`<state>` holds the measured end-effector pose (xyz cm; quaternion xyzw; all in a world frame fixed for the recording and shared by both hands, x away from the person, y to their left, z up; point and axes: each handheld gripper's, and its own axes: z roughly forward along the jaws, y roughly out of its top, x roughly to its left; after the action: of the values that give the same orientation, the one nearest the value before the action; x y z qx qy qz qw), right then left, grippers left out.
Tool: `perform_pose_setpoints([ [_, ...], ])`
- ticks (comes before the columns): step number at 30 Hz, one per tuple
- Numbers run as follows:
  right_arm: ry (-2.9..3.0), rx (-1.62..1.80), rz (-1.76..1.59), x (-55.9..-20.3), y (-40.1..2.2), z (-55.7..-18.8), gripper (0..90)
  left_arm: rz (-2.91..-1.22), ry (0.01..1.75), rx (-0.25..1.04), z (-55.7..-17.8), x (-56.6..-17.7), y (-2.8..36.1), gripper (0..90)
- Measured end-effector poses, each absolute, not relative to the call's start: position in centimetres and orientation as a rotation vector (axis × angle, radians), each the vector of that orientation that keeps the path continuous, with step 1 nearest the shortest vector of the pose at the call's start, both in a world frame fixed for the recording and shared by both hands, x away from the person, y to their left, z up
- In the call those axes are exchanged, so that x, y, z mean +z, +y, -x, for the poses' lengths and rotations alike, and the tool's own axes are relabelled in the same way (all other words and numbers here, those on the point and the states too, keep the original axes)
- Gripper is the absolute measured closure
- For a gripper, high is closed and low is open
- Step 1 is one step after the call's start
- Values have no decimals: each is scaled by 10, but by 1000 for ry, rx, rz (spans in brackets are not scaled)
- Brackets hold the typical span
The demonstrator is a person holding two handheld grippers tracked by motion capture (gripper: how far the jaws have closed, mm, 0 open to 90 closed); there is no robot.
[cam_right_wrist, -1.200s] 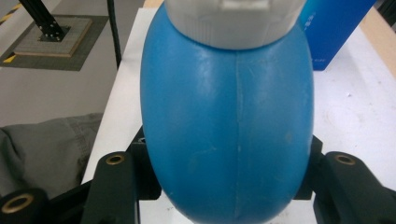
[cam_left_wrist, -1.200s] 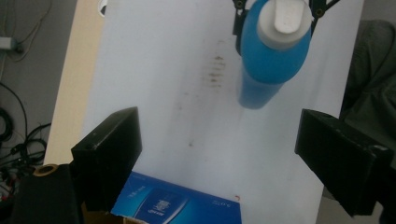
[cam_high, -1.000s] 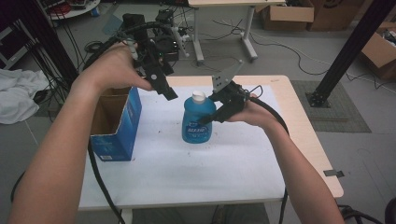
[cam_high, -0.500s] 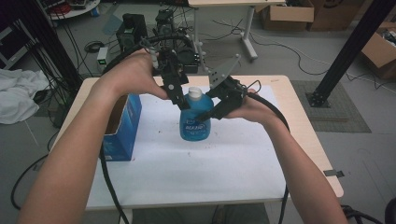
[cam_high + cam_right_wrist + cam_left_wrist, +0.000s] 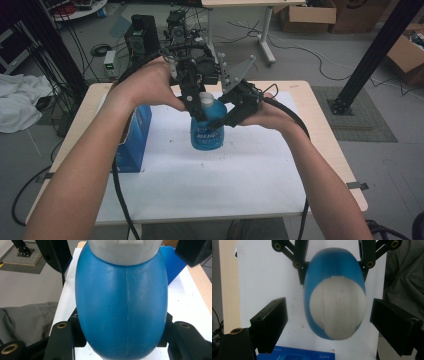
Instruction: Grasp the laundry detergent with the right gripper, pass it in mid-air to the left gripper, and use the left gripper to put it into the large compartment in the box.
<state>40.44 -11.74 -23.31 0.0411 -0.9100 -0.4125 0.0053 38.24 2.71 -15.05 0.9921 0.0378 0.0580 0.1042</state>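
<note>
Blue bottle (image 5: 207, 127) with a white cap (image 5: 205, 98) stands upright at the centre of the high view, on the white sheet (image 5: 210, 180) that covers your worktop (image 5: 325, 125). Your right gripper (image 5: 220, 120) comes in from the right of that view and pinches the bottle's body between its jaws; in the right gripper view the blue body (image 5: 121, 302) sits squeezed between the two black jaws at the bottom of the frame. Your left gripper (image 5: 197, 107) hangs over the bottle from the upper left, pointing down at the cap. In the left gripper view its jaws stand spread, one at the lower left and one at the lower right of the frame, with the white cap (image 5: 337, 307) between them and a clear gap on each side, so they touch nothing. Just left of the bottle in the high view, an open blue cardboard box (image 5: 132, 137) stands on the worktop under your left forearm.
</note>
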Motion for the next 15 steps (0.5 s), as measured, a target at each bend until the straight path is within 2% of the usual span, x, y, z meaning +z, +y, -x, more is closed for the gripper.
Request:
perform_pose_setpoints([
  [15,-2847,-1271,-105,-231,-116,-403,446,-2940,113,146,-383,-157,22,157],
])
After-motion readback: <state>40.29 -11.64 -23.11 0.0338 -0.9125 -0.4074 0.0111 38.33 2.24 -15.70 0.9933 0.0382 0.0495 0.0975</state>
